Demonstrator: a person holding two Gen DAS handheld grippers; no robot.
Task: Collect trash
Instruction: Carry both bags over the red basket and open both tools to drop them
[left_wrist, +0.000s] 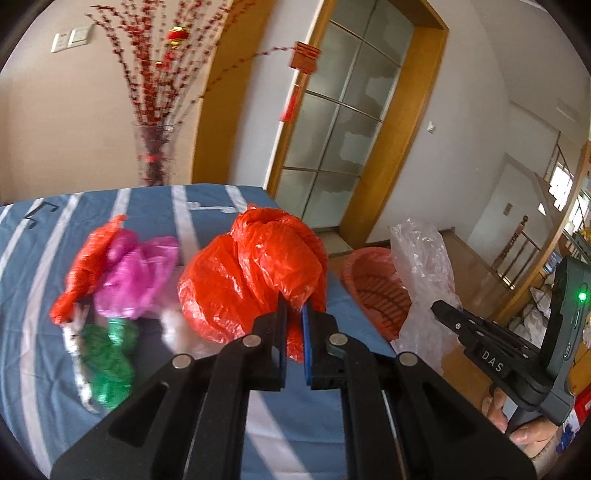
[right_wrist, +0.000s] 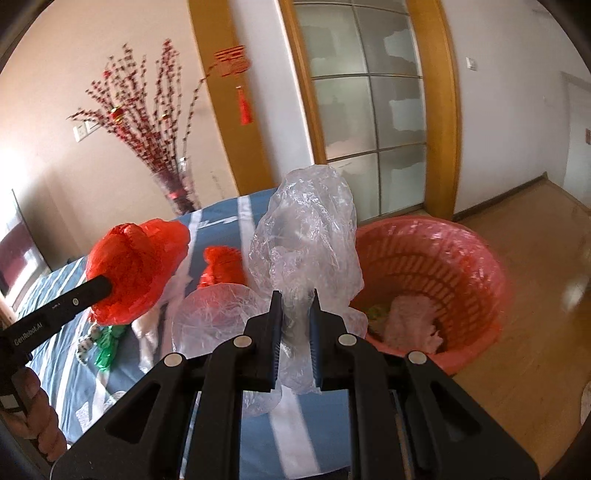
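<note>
My left gripper (left_wrist: 294, 306) is shut on a crumpled red plastic bag (left_wrist: 255, 273) and holds it above the blue striped tablecloth (left_wrist: 37, 266). In the right wrist view the same red bag (right_wrist: 133, 269) hangs at the tip of the left gripper (right_wrist: 107, 286). My right gripper (right_wrist: 295, 295) is shut on a clear plastic bag (right_wrist: 306, 236), next to the red basket (right_wrist: 476, 258); it also shows in the left wrist view (left_wrist: 421, 266). A red and pink bag bundle (left_wrist: 122, 266) and a green wrapper (left_wrist: 110, 354) lie on the table.
The red basket (left_wrist: 373, 284) stands on the wooden floor beside the table's right edge and holds some trash. A glass vase with red branches (left_wrist: 155, 155) stands at the far table edge. Another clear bag (right_wrist: 218, 310) and a small red bag (right_wrist: 221, 266) lie on the table.
</note>
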